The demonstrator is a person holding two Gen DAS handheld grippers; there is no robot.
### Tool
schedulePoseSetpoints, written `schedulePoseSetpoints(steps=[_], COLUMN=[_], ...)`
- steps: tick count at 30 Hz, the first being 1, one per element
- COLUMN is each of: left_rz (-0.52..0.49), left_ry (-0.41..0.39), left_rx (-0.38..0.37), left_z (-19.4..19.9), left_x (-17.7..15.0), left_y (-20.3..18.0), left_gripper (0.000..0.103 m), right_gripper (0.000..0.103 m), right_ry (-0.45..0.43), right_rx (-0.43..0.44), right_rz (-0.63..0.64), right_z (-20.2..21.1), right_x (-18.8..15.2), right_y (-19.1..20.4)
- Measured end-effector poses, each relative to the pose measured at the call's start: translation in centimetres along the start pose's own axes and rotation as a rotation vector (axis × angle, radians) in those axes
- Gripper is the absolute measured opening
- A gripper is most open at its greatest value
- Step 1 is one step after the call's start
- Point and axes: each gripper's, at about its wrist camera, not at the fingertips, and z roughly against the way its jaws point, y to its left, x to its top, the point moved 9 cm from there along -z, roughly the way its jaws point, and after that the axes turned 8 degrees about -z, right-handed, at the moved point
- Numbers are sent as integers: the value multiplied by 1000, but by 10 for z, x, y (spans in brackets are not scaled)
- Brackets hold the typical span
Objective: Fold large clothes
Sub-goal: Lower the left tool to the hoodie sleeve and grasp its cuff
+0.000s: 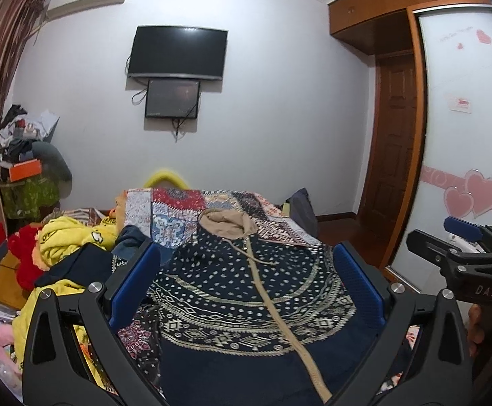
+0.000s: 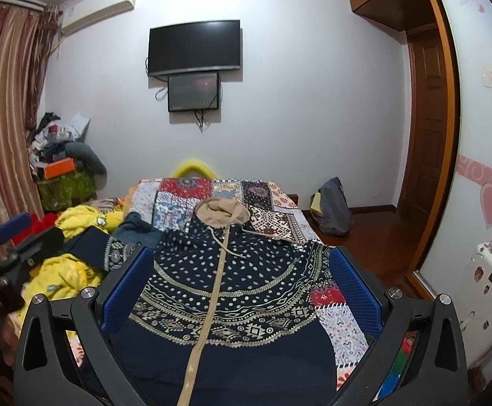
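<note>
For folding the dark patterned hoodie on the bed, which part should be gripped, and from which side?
The dark patterned hoodie lies flat, front up, tan zipper band down the middle, hood far. Probably best: each open hand-held gripper, left and right, comes from the near side and pinches an outer edge near the shoulders, where loose fabric overhangs the patchwork quilt.

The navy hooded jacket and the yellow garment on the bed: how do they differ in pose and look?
The navy hooded jacket lies spread flat on the patchwork quilt, front up, its beige hood pointing towards the wall; the yellow garment lies crumpled in a heap to the left. The jacket has pale dots and geometric bands; the yellow garment is plain with small prints. Neither is folded, and neither is held.
</note>
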Motion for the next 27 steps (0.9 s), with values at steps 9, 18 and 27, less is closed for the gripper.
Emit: schedulePoseSetpoints(steps=[9, 18, 27], left_rz=[30, 203, 491], left_ry=[90, 350, 610], left_rx=[133, 172, 137], left_z=[-73, -157, -210], left_x=[-2, -59, -188], left_y=[109, 244, 318], left_gripper=[103, 103, 101], right_gripper=[103, 103, 103], right_ry=[58, 220, 477], right_rx=[24, 94, 96], right_rz=[-11, -21, 5], right_z=[-69, -160, -250], right_x=[14, 15, -50], right_y=[2, 17, 27])
